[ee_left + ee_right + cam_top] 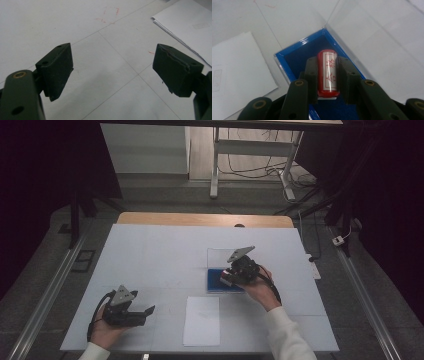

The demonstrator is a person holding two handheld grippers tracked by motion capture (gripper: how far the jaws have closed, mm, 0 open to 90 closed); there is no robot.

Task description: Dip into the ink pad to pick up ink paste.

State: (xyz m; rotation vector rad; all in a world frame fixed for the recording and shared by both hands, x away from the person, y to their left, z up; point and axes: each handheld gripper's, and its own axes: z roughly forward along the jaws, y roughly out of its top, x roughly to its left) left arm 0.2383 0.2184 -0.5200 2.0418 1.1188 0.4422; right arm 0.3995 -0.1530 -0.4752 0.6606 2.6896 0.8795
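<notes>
Gripping a red cylindrical stamp (327, 73) – white label, red characters – the right gripper (327, 77) has its jaws closed snug on both sides, right over the blue tray (297, 56) right of centre on the table (150, 255). Near left, the left gripper (112, 67) is wide open, holding nothing – paper sheet (201, 320) between them.

On the table (150, 250), a sheet of paper (201, 320) is lying near the front edge, between the two grippers. The left gripper (148, 312) is sitting to its left. A shallow box (214, 285) is lying just behind the paper, its lid (218, 256) lying open behind it. The right gripper (327, 77) is hanging over the box, holding a stamp (327, 72)
</notes>
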